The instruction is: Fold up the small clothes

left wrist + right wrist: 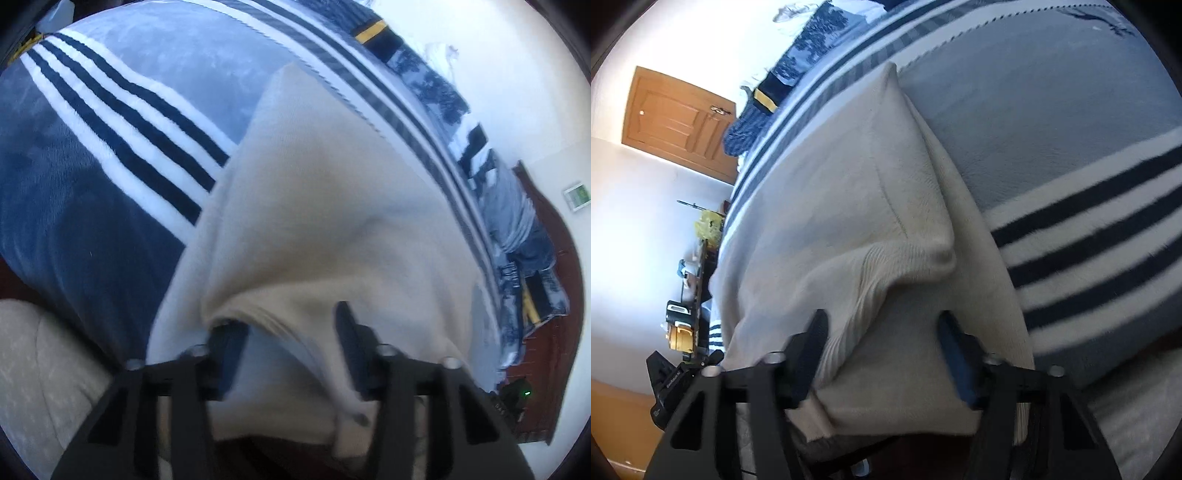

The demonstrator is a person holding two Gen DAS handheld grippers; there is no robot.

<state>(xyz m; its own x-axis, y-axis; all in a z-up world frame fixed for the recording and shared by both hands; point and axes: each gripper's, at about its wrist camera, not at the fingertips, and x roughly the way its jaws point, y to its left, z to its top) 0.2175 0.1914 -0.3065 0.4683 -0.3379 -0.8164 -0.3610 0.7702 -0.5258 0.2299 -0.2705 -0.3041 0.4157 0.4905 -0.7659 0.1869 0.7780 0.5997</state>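
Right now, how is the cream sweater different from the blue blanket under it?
The cream sweater is one plain pale colour, while the blue blanket has dark and white stripes across it. The sweater has a ribbed knitted edge; the blanket looks fuzzy and plush. The sweater is small and bunched near both grippers, but the blanket spreads out past it on every side. Both are soft cloth, and the sweater lies on top of the blanket.

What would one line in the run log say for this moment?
task: fold small clothes | item: cream knitted garment on blue striped fleece blanket | left hand-held gripper: open over hem | right hand-held gripper: open over hem
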